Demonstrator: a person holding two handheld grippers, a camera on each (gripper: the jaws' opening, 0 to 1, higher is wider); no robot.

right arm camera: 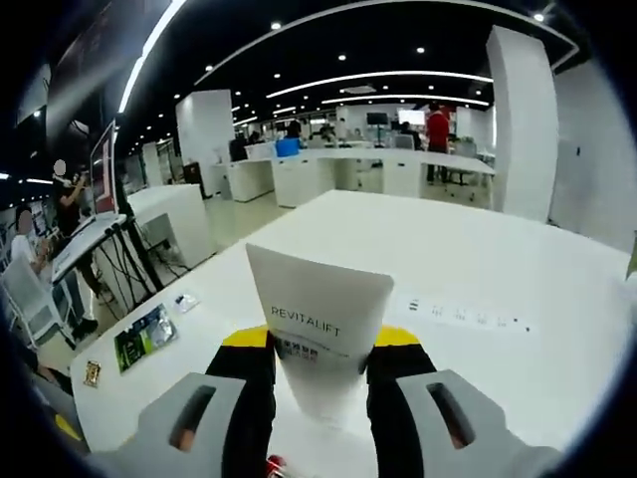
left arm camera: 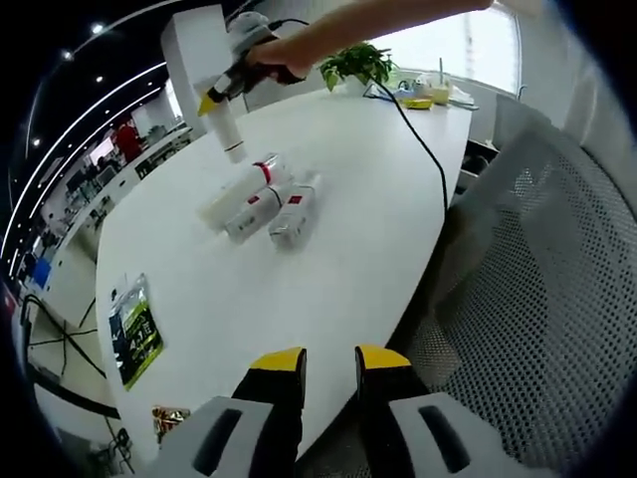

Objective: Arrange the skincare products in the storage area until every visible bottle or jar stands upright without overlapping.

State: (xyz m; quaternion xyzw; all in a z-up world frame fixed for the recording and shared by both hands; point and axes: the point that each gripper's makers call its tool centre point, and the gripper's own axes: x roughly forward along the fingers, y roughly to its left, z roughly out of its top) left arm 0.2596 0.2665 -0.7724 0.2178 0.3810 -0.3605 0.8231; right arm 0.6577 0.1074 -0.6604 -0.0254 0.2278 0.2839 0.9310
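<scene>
A white tube (right arm camera: 318,324) marked REVITALIFT sits low in the middle of the right gripper view, pinched between the yellow-tipped jaws of the right gripper (right arm camera: 320,373), which is clamped on its sides, apparently so it can be carried and set down on end. In the left gripper view the same tube (left arm camera: 228,127) hangs at upper left, held clear above the white table (left arm camera: 348,199) and just over three more products (left arm camera: 261,199) lying on their sides close together, touching or nearly so, near the frame's centre; lifting one out looks like the way to free it from the cluster before standing it apart. The left gripper (left arm camera: 329,360) waits at the bottom of its view near the table's edge, jaws parted around nothing, probably kept back to leave room. A green packet (left arm camera: 136,332) lies at lower left, well apart.
</scene>
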